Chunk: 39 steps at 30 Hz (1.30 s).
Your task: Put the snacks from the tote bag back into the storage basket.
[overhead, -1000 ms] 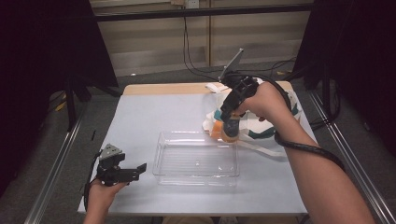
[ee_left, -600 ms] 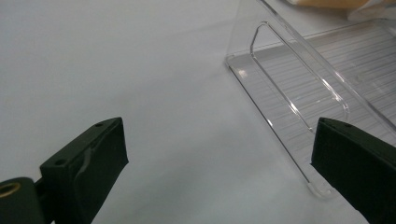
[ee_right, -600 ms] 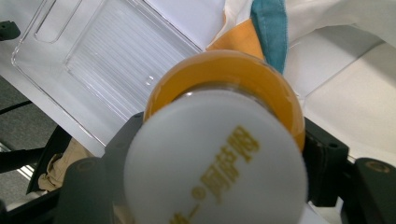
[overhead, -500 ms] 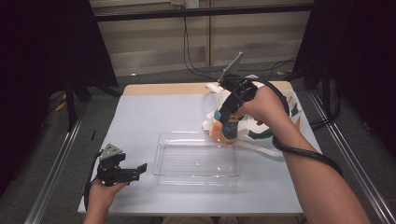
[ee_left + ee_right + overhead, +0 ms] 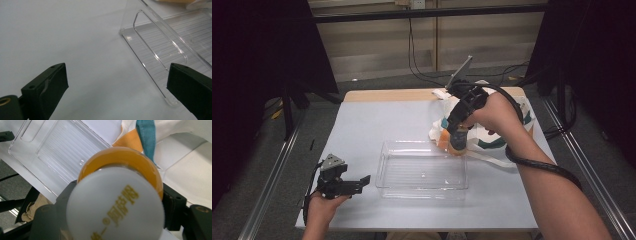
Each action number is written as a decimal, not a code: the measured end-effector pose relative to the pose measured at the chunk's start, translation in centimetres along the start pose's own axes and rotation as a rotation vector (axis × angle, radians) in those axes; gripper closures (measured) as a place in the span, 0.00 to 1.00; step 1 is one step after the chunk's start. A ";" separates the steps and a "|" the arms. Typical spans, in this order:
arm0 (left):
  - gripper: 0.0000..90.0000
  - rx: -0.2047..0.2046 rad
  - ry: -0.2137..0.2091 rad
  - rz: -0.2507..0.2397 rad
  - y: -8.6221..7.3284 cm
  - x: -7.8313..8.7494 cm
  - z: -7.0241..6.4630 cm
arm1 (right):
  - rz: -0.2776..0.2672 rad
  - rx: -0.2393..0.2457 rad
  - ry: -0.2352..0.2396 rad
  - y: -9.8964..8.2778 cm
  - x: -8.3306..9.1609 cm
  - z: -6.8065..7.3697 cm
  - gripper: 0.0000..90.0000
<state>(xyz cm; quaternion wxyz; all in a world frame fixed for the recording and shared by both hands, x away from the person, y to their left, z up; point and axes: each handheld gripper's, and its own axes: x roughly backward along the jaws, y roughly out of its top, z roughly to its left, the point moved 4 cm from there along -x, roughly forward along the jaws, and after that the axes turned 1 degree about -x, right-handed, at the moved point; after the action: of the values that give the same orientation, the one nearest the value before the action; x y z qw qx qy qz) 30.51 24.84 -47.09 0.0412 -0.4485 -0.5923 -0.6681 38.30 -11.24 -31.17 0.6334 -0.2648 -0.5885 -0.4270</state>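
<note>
High view: the right gripper [image 5: 457, 141] clenches an orange bottle [image 5: 451, 142] above the clear tray's [image 5: 422, 172] far right corner; a weak grip could drop it outside. Left gripper view: the left gripper [image 5: 116, 82] rests released beside the tray. Right gripper view: the white cap [image 5: 115, 206] sits between the fingers [image 5: 172, 205].
</note>
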 end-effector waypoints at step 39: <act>0.04 0.005 -0.004 -0.005 0.1 0.0 0.1 | 0.021 -0.021 0.021 -0.7 -3.6 -0.3 0.33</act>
<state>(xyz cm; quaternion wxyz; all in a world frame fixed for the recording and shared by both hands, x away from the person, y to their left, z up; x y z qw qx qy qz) 30.58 24.92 -47.03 0.0392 -0.4481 -0.5951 -0.6660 38.05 -11.02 -34.82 0.6414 -0.2732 -0.5742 -0.4292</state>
